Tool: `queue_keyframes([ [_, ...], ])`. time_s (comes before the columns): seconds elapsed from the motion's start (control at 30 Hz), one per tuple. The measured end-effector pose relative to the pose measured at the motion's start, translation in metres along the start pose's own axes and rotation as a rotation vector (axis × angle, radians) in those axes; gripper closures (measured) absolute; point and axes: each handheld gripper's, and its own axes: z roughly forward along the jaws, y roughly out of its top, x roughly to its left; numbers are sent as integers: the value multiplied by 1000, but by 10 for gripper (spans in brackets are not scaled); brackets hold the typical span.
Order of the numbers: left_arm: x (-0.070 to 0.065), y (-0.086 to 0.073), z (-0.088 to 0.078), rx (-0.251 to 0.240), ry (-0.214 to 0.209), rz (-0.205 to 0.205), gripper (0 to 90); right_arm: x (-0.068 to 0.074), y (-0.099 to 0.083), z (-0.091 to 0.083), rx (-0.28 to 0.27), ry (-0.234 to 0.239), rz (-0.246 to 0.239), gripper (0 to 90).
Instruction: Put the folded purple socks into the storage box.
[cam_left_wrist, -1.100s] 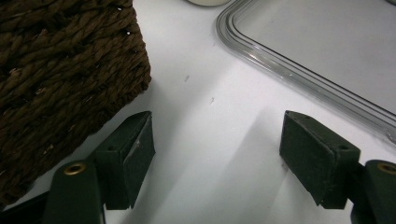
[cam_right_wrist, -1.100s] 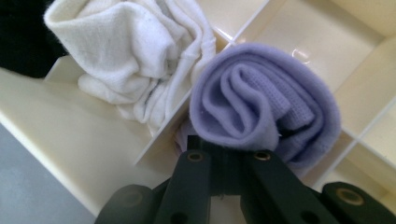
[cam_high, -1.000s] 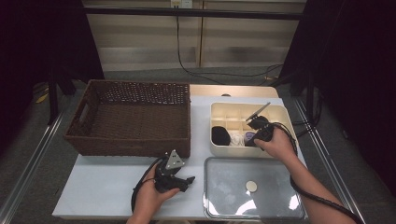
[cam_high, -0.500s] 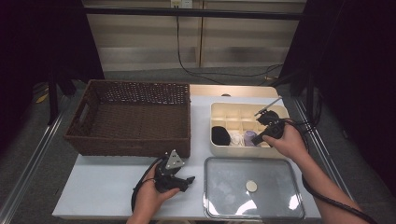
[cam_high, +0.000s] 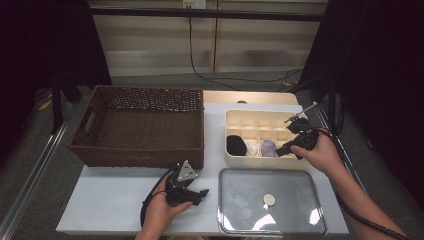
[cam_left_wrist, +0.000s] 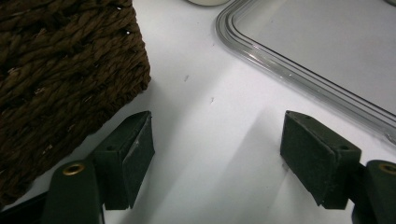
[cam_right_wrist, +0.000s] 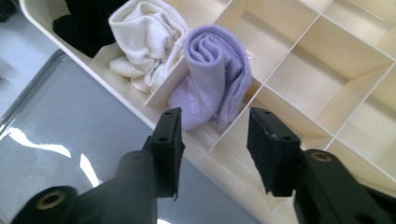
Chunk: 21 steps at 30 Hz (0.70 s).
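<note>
A cream divided box (cam_high: 260, 121) stands at the right of the white table. Its front row holds a black sock (cam_high: 236, 145), a white sock (cam_right_wrist: 140, 42) and a rolled purple sock (cam_right_wrist: 212, 70), each in a compartment. My right gripper (cam_right_wrist: 215, 135) hovers just above the box's front rim, a little short of the purple sock; its jaws have just been opening and nothing is between them. In the high view it (cam_high: 286, 148) hangs over the box's right front corner. My left gripper (cam_high: 202, 192) rests low at the table's front, open and empty (cam_left_wrist: 217, 140).
A brown wicker basket (cam_high: 140, 125) fills the left of the table; its corner (cam_left_wrist: 60, 70) is close to my left jaw. A clear flat lid (cam_high: 235, 210) with a small round disc (cam_high: 269, 200) lies in front of the box.
My right gripper has drawn back to the right and upward from the box and its jaws have parted, leaving the purple sock in its compartment. The left gripper has stayed still.
</note>
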Motion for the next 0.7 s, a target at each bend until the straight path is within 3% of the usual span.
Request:
queue_keyframes([
  [0.2,1,0,0,2,-4,6,239,3,-8,-6,-9,3,-11,416],
  [0.57,1,0,0,2,-11,3,235,3,-30,-9,-6,-9,-38,361],
  [0.7,0,0,0,3,-7,8,235,6,-41,-12,-29,-10,-56,327],
])
